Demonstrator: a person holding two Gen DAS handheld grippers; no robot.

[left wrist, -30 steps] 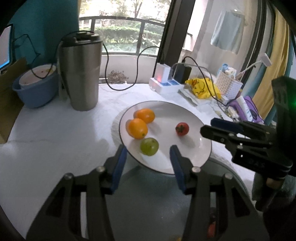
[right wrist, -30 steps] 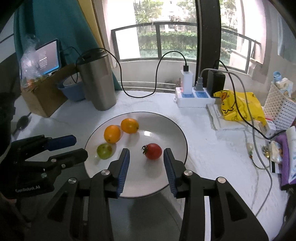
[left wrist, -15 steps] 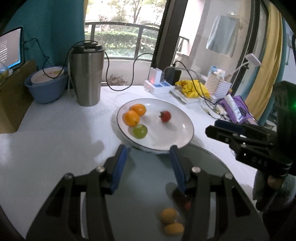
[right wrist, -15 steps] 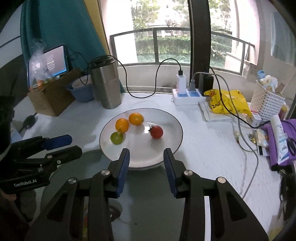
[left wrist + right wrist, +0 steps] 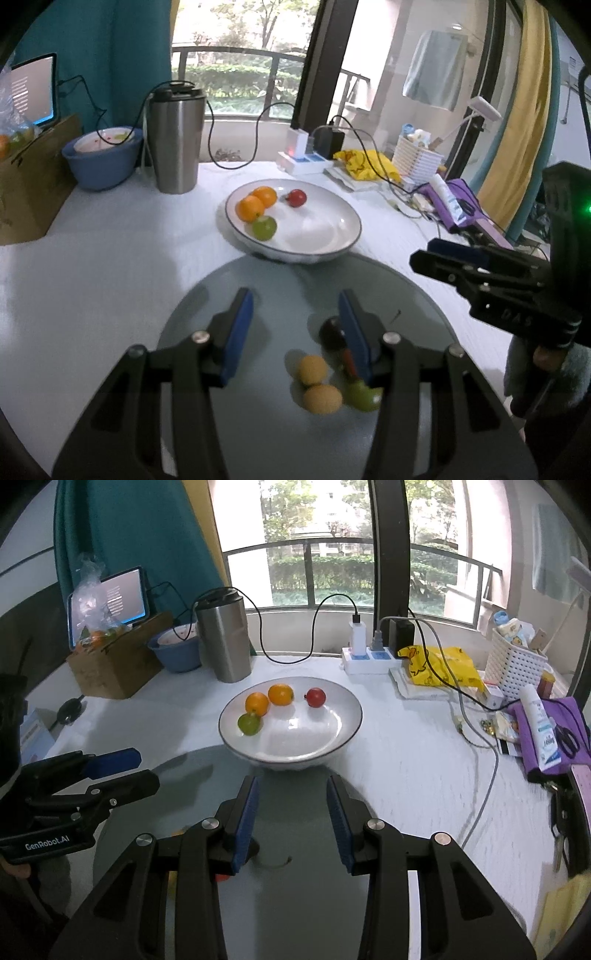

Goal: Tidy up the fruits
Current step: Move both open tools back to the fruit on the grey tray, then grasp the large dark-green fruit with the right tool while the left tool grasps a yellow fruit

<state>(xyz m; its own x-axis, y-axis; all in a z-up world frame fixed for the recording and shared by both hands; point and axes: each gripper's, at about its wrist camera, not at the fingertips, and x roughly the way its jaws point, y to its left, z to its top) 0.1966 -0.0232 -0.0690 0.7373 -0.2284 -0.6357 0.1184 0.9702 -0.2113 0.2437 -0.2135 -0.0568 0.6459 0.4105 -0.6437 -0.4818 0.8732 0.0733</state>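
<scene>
Both grippers have drawn back from the white plate [image 5: 334, 738], so a grey round tray [image 5: 413, 295] with small fruits now shows beneath them. The left gripper [image 5: 295, 317] and right gripper [image 5: 291, 805] stand apart, empty, touching nothing; beyond, the plate holds two oranges, a green fruit and a red one

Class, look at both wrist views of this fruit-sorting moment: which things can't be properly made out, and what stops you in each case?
- Dark fruit on the grey tray, left wrist view: partly behind a left gripper finger; kind unclear.
- Green fruit, same view: blurred, partly covered by that finger.
- Tray fruits, right wrist view: hidden behind the right gripper.
- Tablet text, right wrist view: too small.
- Blue bowl contents, left wrist view: indistinct.
</scene>
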